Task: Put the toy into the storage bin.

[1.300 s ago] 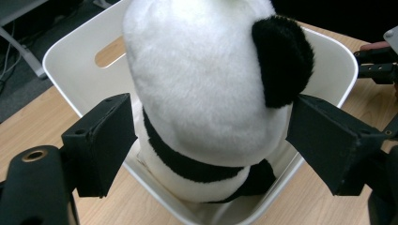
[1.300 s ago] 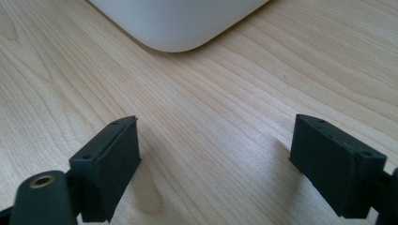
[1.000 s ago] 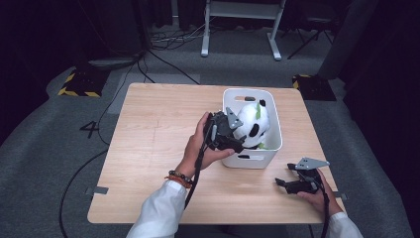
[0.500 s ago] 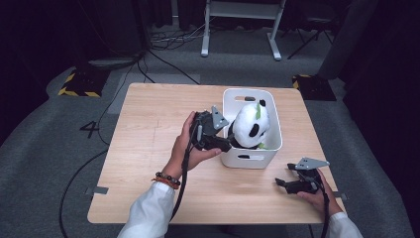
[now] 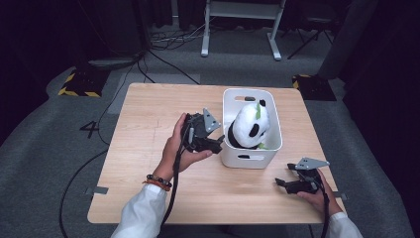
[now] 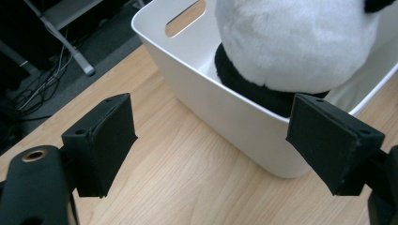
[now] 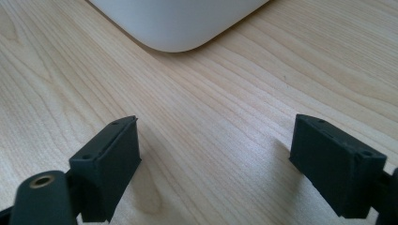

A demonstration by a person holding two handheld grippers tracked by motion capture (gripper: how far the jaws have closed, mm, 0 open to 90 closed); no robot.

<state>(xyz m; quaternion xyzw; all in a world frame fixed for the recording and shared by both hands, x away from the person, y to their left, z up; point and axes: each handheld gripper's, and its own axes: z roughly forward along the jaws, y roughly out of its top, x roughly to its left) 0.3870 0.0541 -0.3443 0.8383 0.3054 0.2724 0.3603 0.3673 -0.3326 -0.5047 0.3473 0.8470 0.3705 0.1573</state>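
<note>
Judging by its plush look, the panda toy [image 5: 250, 126] is light, soft and squashy — it should give under the pads rather than slip, and nothing about it seems fragile. It sits upright inside the white bin [image 5: 233, 153], which stands on the wooden table [image 5: 148, 148], toward the right half. I would take it across the rounded white body or at the dark band low on it (the part I see nearest in my left gripper view [image 6: 263, 89]), since fur compresses and a shallow pinch could just pull off.

My left gripper [image 5: 218, 144] hangs just beside the bin's left wall, jaws spread wide with nothing between them — only table and bin wall show past the pads. My right gripper [image 5: 283, 184] rests low over the table near the front right edge, well apart from the toy, jaws also wide and empty, the bin's rounded corner ahead of it.

Counting: one panda, one bin, one table, two grippers.
</note>
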